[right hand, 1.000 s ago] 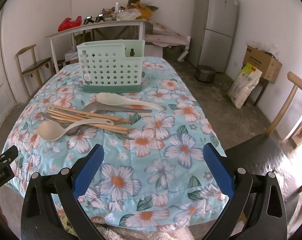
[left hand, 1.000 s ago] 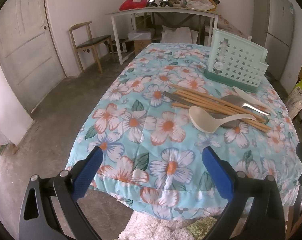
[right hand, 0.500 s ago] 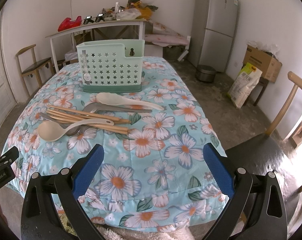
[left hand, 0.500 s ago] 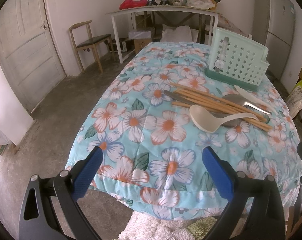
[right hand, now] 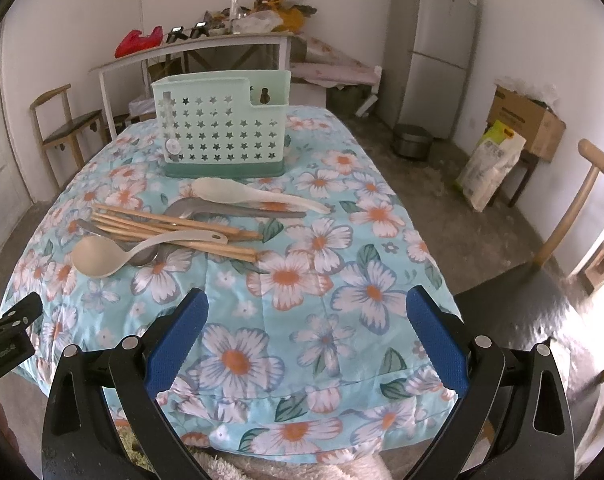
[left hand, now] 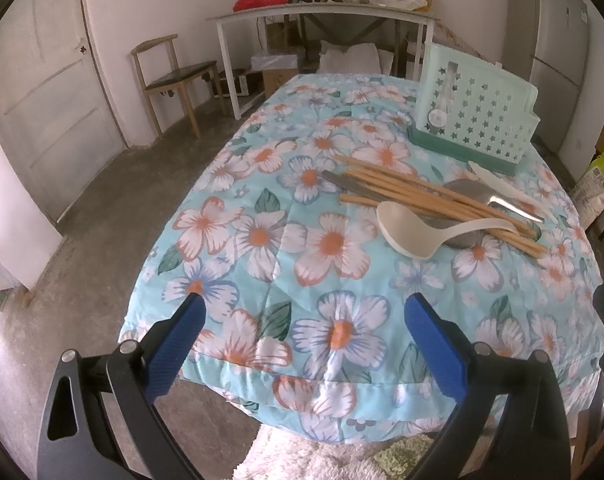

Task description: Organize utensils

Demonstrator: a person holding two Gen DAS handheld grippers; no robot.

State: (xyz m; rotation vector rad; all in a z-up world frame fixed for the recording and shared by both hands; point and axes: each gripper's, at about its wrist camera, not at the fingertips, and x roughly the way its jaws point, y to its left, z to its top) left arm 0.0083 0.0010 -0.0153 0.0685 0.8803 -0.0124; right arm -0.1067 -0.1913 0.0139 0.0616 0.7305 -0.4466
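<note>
A pile of utensils lies on the floral-covered table: a white ladle, several wooden chopsticks, a metal spoon and a white rice paddle. A mint green utensil caddy with star holes stands upright behind them. My left gripper is open and empty above the table's near edge. My right gripper is open and empty, also near the front edge.
A wooden chair and a white side table with clutter stand behind. A fridge, a cardboard box, a sack and another chair stand to the right. A fluffy rug lies below the table's edge.
The left gripper has tilted down and moved slightly forward; the utensils sit lower in its view. The right gripper has hardly moved. Nothing was taken hold of.
</note>
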